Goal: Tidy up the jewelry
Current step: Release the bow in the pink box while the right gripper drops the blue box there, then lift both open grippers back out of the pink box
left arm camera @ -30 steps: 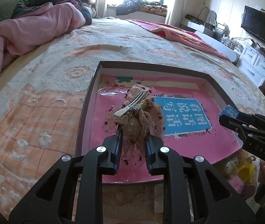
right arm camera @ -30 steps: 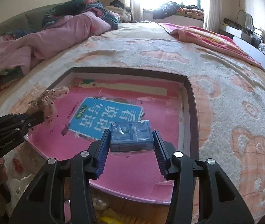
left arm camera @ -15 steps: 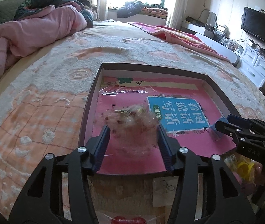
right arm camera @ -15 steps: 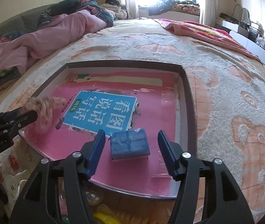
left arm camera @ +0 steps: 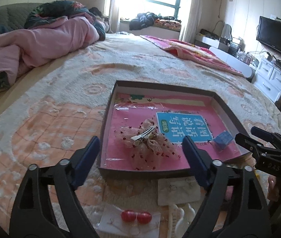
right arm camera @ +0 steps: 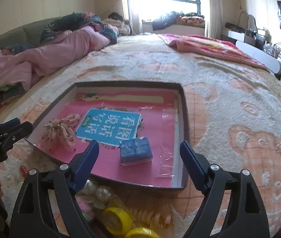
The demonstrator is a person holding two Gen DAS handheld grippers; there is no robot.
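On the bed's fluffy blanket (left arm camera: 65,91) we hold both claws, left claw (left arm camera: 140,158) and right claw (right arm camera: 138,158), just opened wide over the tray (left arm camera: 108,119), gripping nothing.

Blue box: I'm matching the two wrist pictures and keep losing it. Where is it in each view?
Left wrist: the blue box lies at the right of the tray, near its near right corner, beside the right claw.
Right wrist: the blue box lies low in the middle, between the open claw's fingers.
Shared landmark: the blue label on the tray's pink floor.
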